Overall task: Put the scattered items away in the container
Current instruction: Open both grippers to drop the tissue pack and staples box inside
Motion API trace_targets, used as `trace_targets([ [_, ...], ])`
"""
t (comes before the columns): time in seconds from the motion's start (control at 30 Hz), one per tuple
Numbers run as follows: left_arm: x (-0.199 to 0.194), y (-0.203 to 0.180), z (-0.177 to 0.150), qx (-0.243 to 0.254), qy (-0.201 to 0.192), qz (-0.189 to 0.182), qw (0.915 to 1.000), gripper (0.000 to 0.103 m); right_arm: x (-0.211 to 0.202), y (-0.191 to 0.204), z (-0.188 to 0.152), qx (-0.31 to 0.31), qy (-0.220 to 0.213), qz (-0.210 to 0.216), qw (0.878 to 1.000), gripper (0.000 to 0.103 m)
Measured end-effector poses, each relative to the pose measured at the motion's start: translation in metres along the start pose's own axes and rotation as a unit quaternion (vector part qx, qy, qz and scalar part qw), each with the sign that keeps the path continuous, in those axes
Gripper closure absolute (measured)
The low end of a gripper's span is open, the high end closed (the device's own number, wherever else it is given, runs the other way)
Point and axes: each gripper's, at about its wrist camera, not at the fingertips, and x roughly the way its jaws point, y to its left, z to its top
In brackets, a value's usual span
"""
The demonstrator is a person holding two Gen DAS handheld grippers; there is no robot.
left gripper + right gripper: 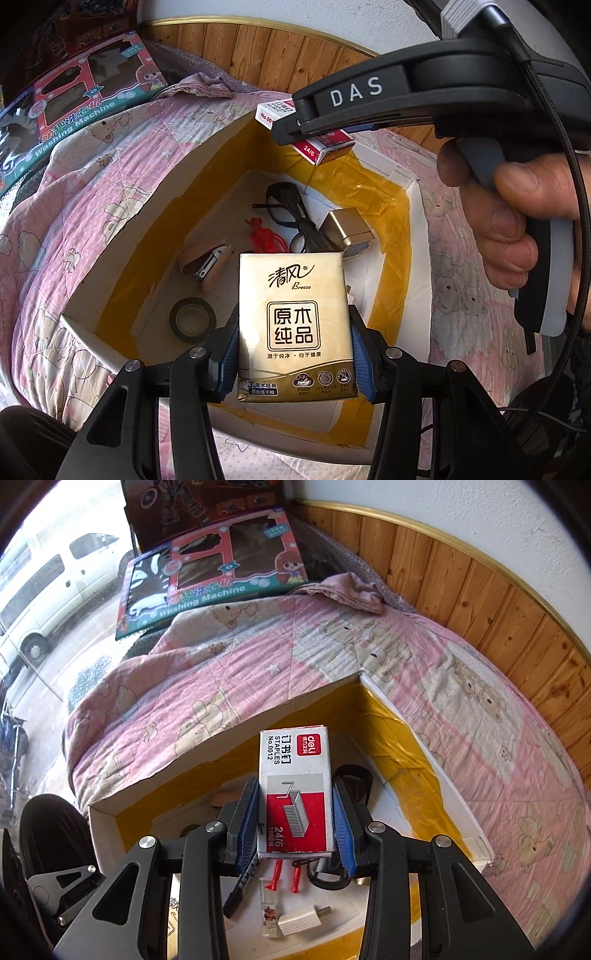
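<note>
Two held items hung over the open cardboard box [155,236]: the left tongs [293,354] pinched a tissue pack [293,325] by its long sides, and the right tongs [295,823] clamped a staples box [294,790] the same way. In the left wrist view the staples box [328,142] sat above the far rim, gripped by the right tongs [295,127] with a hand [517,218] on the handle.

Several things already lay on the box floor beneath: black glasses [286,206], a red tassel [264,236], a pink stapler [208,264], a roll of dark tape [192,319] and a metallic gold block [349,230]. The right wrist view added a white USB adapter [301,919], a small clear stick [269,908] and a black marker [240,890]. The tissue pack hid part of the floor. Yellow tape lined the inner walls.

The box rested on a bed under a pink quilt [258,686] printed with bears. A toy washing machine carton [207,572] leaned at the bed's far end, wood panelling [480,602] ran along the wall, and a white van [48,587] showed through the window.
</note>
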Motion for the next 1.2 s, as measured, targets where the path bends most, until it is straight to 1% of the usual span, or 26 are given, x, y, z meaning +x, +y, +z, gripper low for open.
trace_targets([
  [0.1, 0.004, 0.005, 0.001, -0.004, 0.003, 0.002, 1.0000, 0.051, 0.015, -0.002, 0.004, 0.009, 0.012, 0.007, 1.000, 0.064],
  [0.13, 0.005, 0.006, 0.001, -0.006, 0.004, 0.003, 1.0000, 0.051, 0.020, -0.003, 0.006, 0.012, 0.014, 0.011, 1.000, 0.062],
  [0.2, 0.009, 0.008, 0.002, -0.009, 0.006, 0.009, 0.9999, 0.050, 0.026, -0.004, 0.007, 0.013, 0.011, 0.030, 0.999, 0.061],
  [0.23, 0.010, 0.009, 0.003, -0.007, 0.006, 0.012, 0.9999, 0.050, 0.029, -0.004, 0.007, 0.013, 0.008, 0.034, 0.999, 0.055],
  [0.3, 0.012, 0.011, 0.004, -0.011, 0.004, 0.016, 0.9998, 0.049, 0.031, -0.006, 0.008, 0.012, 0.002, 0.028, 1.000, 0.051],
  [0.5, 0.005, 0.016, 0.004, -0.016, -0.002, 0.019, 0.9997, 0.049, 0.014, -0.015, 0.003, 0.011, -0.006, 0.015, 1.000, 0.051],
  [0.67, -0.002, 0.013, -0.001, -0.014, -0.001, 0.023, 0.9996, 0.049, -0.005, -0.017, -0.007, 0.003, -0.012, 0.013, 1.000, 0.051],
  [0.87, -0.015, -0.001, -0.007, -0.002, -0.003, 0.037, 0.9993, 0.049, -0.028, -0.007, -0.034, -0.047, -0.011, -0.010, 0.999, 0.051],
  [0.93, -0.021, -0.006, -0.008, 0.006, -0.008, 0.051, 0.9987, 0.049, -0.034, -0.002, -0.048, -0.073, -0.009, -0.027, 0.997, 0.051],
  [1.07, -0.033, -0.014, -0.013, 0.014, -0.015, 0.058, 0.9981, 0.049, -0.046, 0.003, -0.077, -0.117, -0.003, -0.065, 0.991, 0.051],
  [1.2, -0.038, -0.021, -0.018, 0.018, -0.016, 0.060, 0.9979, 0.049, -0.054, 0.006, -0.102, -0.129, 0.010, -0.072, 0.989, 0.051],
])
